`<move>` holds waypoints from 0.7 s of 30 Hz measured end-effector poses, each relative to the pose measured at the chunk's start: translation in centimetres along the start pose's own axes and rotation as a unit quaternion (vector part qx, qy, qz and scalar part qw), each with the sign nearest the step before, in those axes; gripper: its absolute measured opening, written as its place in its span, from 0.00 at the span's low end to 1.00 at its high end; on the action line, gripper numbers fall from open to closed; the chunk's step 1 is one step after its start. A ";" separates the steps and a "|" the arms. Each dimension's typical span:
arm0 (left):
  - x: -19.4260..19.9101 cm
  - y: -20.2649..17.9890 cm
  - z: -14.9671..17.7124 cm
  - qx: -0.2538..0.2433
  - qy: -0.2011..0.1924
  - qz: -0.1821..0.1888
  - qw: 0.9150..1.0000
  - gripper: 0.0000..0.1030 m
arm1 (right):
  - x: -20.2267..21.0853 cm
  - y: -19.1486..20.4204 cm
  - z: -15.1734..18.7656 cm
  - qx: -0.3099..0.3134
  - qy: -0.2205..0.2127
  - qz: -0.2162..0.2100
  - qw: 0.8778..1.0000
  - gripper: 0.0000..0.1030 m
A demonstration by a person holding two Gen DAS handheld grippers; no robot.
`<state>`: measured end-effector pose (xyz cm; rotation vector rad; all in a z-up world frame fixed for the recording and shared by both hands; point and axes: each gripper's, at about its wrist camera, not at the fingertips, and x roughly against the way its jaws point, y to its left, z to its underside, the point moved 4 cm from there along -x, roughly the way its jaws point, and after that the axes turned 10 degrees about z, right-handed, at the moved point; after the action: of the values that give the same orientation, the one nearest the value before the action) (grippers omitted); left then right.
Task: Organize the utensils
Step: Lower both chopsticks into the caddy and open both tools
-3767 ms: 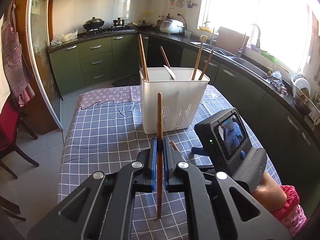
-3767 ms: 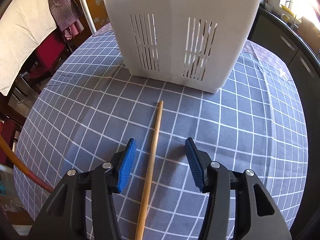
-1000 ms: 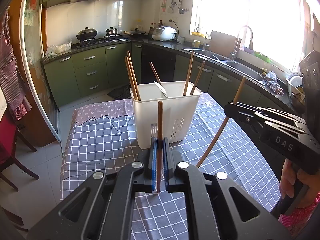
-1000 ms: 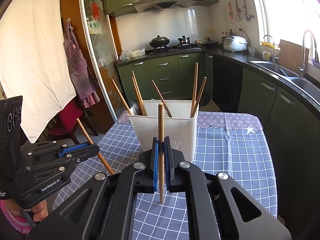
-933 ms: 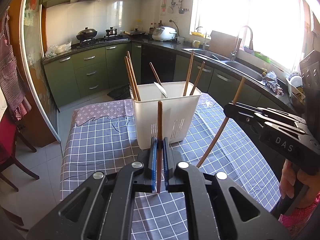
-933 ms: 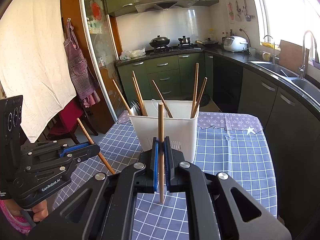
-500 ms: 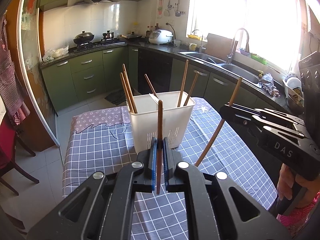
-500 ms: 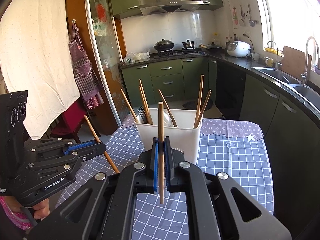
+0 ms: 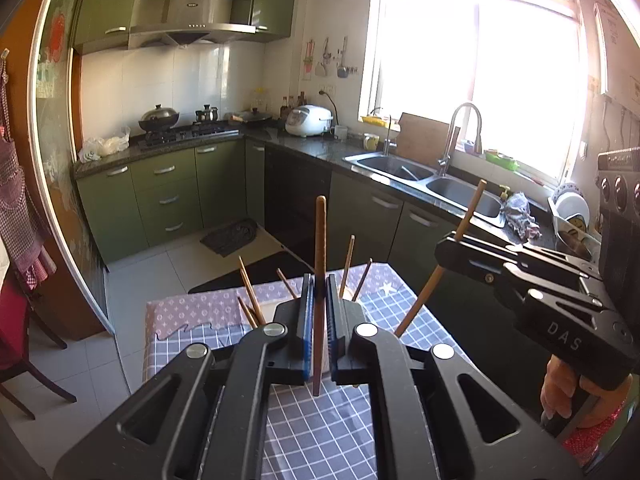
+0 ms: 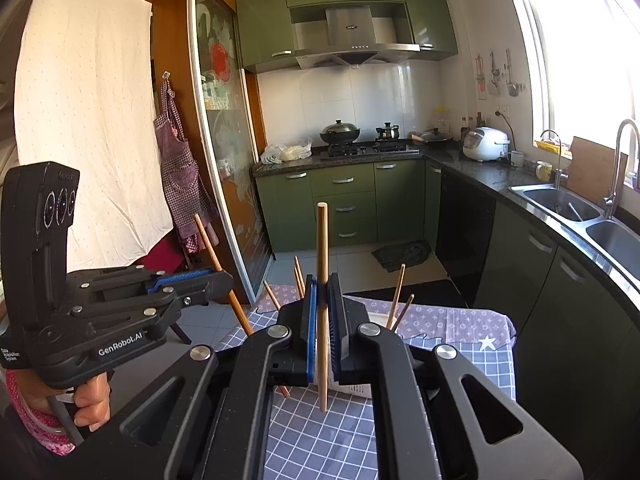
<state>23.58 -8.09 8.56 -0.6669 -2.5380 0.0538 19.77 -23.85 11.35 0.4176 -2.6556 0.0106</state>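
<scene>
Left claw (image 9: 319, 320): closed on a dark chopstick (image 9: 319, 240), held upright between the blue pads (image 9: 307, 332), both ends projecting beyond them.

Right claw (image 10: 323, 324): closed on a pale chopstick (image 10: 322, 248), also upright, lower tip above the checked cloth (image 10: 320, 440).

Both claws are raised above the table (image 9: 320, 432), with open air around each stick.

The holder (image 10: 356, 389) stands behind the claws and is mostly hidden; only a bottom edge shows in the right view. Stick tips (image 9: 347, 264) rise from it, leaning apart. The table's far edge borders the floor (image 9: 160, 280).
</scene>
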 end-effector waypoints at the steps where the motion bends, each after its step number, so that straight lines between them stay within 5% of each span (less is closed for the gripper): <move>1: 0.2 -0.1 -0.8 -0.001 -0.008 -0.002 1.000 0.06 | 0.2 -0.1 -0.7 0.000 -0.004 0.000 1.000 0.06; 9: -0.9 0.2 -5.1 -0.015 -0.049 -0.039 0.998 0.06 | 0.0 -0.9 -6.1 0.001 -0.032 0.010 0.999 0.06; 15: -4.2 2.0 -4.9 -0.009 -0.033 -0.055 0.998 0.06 | -2.9 -1.7 -9.0 0.002 -0.037 0.024 0.999 0.06; 21: -7.4 3.3 -3.4 -0.004 -0.009 -0.061 0.998 0.06 | -7.9 -2.9 -8.3 -0.006 -0.014 0.031 0.999 0.06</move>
<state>32.28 -8.98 7.46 -0.5170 -2.5922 0.0067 30.92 -23.69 15.23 0.3333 -2.6949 0.0081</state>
